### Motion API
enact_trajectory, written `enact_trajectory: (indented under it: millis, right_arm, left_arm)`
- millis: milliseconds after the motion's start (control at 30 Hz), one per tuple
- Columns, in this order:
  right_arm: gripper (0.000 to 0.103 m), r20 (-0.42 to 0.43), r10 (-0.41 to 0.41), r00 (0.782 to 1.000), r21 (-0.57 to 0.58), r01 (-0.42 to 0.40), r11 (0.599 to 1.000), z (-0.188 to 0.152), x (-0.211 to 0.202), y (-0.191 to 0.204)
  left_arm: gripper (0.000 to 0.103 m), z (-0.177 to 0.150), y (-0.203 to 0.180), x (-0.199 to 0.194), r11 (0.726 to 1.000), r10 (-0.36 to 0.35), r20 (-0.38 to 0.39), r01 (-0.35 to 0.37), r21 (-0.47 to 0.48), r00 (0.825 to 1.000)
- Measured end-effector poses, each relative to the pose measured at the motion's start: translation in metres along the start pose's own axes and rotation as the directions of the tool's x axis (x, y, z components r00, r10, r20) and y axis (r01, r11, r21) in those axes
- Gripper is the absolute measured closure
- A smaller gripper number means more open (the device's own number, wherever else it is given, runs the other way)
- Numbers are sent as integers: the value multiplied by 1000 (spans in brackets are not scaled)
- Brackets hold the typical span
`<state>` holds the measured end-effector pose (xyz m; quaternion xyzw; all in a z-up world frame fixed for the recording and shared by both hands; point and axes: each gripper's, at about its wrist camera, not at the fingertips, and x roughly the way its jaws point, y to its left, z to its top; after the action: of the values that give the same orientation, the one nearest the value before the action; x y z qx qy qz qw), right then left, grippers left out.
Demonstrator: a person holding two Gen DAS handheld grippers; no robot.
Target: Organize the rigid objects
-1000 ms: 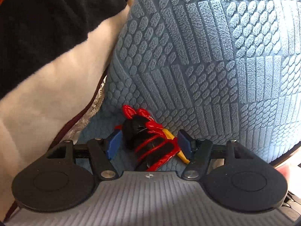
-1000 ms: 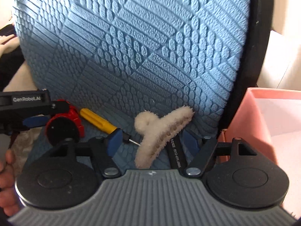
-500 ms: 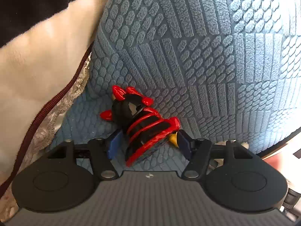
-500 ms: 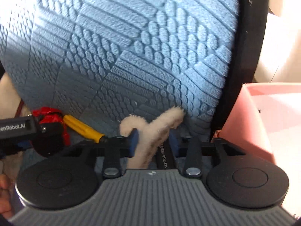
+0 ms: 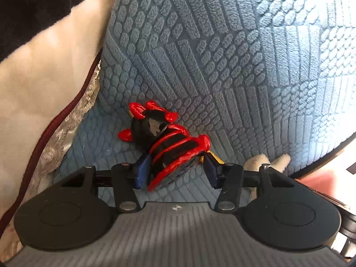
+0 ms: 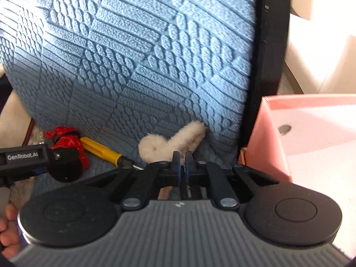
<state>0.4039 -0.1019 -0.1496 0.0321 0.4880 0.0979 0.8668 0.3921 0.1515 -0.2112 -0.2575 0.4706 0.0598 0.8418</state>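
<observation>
On a blue quilted plush seat cushion (image 6: 138, 62), the right gripper (image 6: 180, 166) has its blue pads pinched nearly together on the lower edge of a cream fluffy hair claw clip (image 6: 171, 142), which leans against the cushion back. The bite looks thin: fleece can slide out of such a narrow hold, and a lift could drop the clip short of the pink open box (image 6: 311, 133) just to the right.

The left gripper (image 5: 175, 170) sits low and level over the seat, its jaws spread either side of a red-and-black ribbed plastic toy (image 5: 169, 146); whether the pads touch it cannot be told. Closing there risks snagging the yellow-handled screwdriver (image 6: 100, 150) lying just behind the toy, or squeezing the toy askew off its rounded ribs.
</observation>
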Motion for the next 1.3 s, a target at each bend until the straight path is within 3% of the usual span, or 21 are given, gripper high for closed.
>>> enact_trajectory:
  millis: [33, 100, 200, 367, 500, 533, 633, 767, 833, 867, 967, 1100, 1200, 1300]
  right_arm:
    - [96, -6, 9, 1000, 18, -9, 1000, -1, -2, -3]
    - [96, -13, 37, 999, 67, -36, 997, -5, -8, -10]
    - [96, 0, 58, 998, 87, -57, 995, -7, -18, -10]
    - [96, 38, 49, 998, 77, -52, 996, -6, -25, -6]
    - [94, 14, 67, 998, 132, -68, 989, -4, -20, -15]
    - [94, 5, 81, 997, 154, -81, 985, -8, -18, -15]
    - [93, 10, 106, 994, 174, -106, 979, -10, -22, -17]
    - [87, -1, 132, 991, 132, -131, 983, -8, -20, -9]
    - [71, -19, 152, 988, 129, -148, 981, -8, -13, -5]
    - [70, -24, 152, 988, 121, -148, 982, -9, -10, -2]
    - [70, -32, 132, 991, 74, -129, 989, -8, -8, 8]
    - [70, -46, 107, 993, 32, -106, 994, -13, 7, 19]
    - [70, -48, 72, 996, -7, -73, 997, -16, 19, 26]
    - [74, -59, 65, 996, -31, -67, 997, -18, 27, 30]
  left_arm:
    - [63, -1, -1, -1, 1000, -14, -9, 14, 4, 1000]
    - [68, -3, -1, -3, 999, -46, -28, 46, -5, 999]
    - [69, -6, -2, -5, 999, -45, -34, 45, 8, 998]
    - [68, -7, 13, -8, 991, -102, -10, 101, -88, 995]
    - [47, -6, 38, -4, 939, -224, -1, 215, -269, 975]
    - [38, -6, 44, -3, 920, -242, 10, 233, -315, 970]
    - [27, -7, 51, 0, 892, -261, 30, 253, -375, 965]
    - [26, -14, 56, 6, 862, -271, 42, 262, -434, 962]
    - [22, -20, 58, 11, 840, -273, 66, 271, -470, 960]
    - [22, -23, 57, 14, 836, -273, 58, 267, -479, 960]
    - [22, -28, 55, 20, 832, -260, 51, 251, -495, 964]
    - [22, -34, 61, 22, 797, -277, 86, 278, -536, 957]
    - [23, -35, 71, 20, 785, -283, 89, 284, -550, 955]
    - [25, -37, 71, 27, 787, -288, 74, 280, -550, 955]
